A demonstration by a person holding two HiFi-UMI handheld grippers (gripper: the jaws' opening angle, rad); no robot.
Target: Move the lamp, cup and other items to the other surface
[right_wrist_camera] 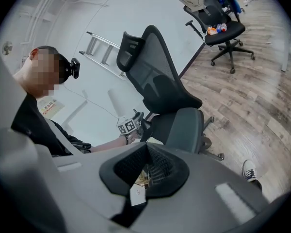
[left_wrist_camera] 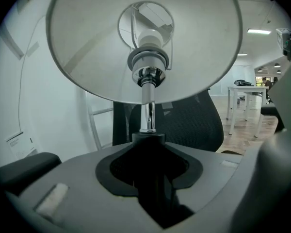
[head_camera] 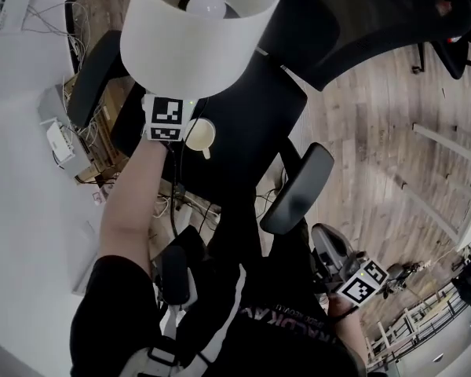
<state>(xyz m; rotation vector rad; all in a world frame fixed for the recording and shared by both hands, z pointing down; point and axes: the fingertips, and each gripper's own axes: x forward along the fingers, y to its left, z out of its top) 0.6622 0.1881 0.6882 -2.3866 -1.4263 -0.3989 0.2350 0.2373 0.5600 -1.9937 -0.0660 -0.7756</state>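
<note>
The lamp has a white drum shade (head_camera: 200, 38) and hangs above the black table (head_camera: 251, 124). My left gripper (head_camera: 173, 108) holds it from below the shade. In the left gripper view the jaws (left_wrist_camera: 148, 178) are shut on the lamp's black lower stem, with the chrome stem (left_wrist_camera: 148, 115) and shade (left_wrist_camera: 145, 42) rising above. A white cup (head_camera: 199, 134) stands on the black table beside the left gripper. My right gripper (head_camera: 327, 246) hangs low at my right side, away from the table; its jaws (right_wrist_camera: 144, 171) look shut with nothing between them.
A black office chair stands close to the table, its armrest (head_camera: 298, 187) towards me and its mesh back (right_wrist_camera: 155, 81) beyond. Cables and a white power strip (head_camera: 63, 140) lie at the left by the white wall. A second chair (right_wrist_camera: 218, 23) stands far off on the wooden floor.
</note>
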